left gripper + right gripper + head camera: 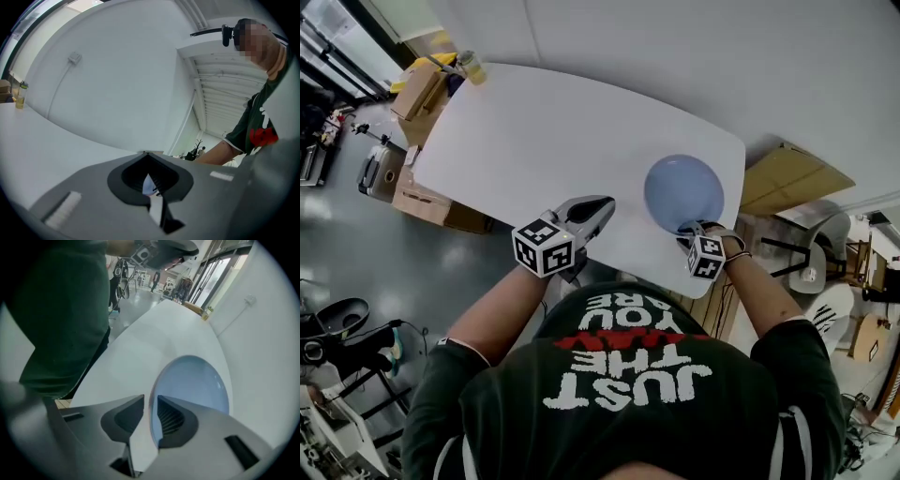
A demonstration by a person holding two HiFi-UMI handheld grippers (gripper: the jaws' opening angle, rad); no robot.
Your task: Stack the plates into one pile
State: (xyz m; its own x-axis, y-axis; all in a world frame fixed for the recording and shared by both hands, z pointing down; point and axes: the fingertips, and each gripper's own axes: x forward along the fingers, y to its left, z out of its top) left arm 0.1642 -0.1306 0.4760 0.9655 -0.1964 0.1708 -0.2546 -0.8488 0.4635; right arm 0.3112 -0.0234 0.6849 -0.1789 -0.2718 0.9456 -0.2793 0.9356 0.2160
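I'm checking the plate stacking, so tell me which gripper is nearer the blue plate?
Right. The right gripper sits at the blue plate's near rim, jaws either side of the edge. The left gripper is over the table to the plate's left, apart from it.

The plate (683, 192) is lying on the near right part of the table (534, 141), its near rim sitting between the jaws of your right gripper (689, 228); your left gripper (602, 208) is sitting to its left.

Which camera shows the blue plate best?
The head view: nearly the whole round blue plate lies on the white table. The right gripper view shows it close, its near rim between the jaws. The left gripper view does not clearly show it.
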